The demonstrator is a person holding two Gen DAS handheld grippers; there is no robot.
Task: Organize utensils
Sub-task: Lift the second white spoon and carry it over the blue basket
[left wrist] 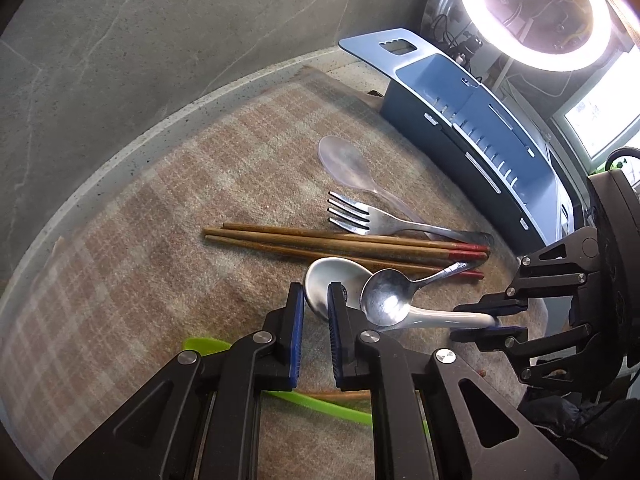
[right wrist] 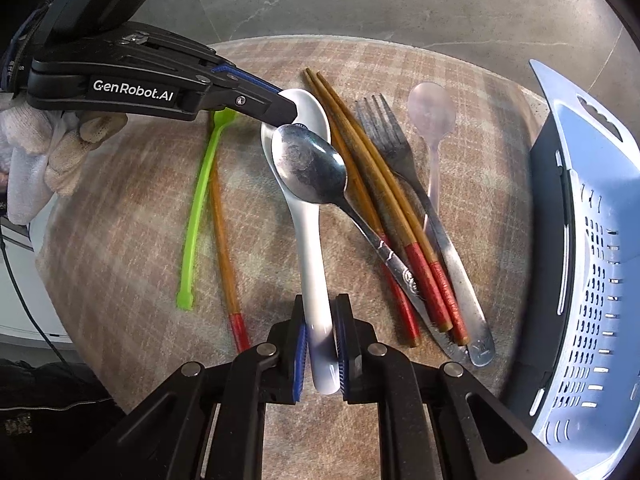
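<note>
White ceramic spoon (right wrist: 310,216) lying on the plaid cloth (right wrist: 120,200) at the centre of the right-wrist frame, long axis running from the bowl at upper centre down to the handle at bottom centre. Right claw (right wrist: 320,344) clamped on the handle end, at the bottom of the frame. Left claw (right wrist: 291,114) reaching in from the upper left, closed on the rim of the bowl, so both ends held and neither claw free. Metal spoon (right wrist: 310,168) resting across the white bowl, handle slanting to lower right over the chopsticks (right wrist: 380,200). Blue basket (right wrist: 592,240) at the right edge, well apart; probably next a lift along this axis, with risk of tipping the metal spoon.
</note>
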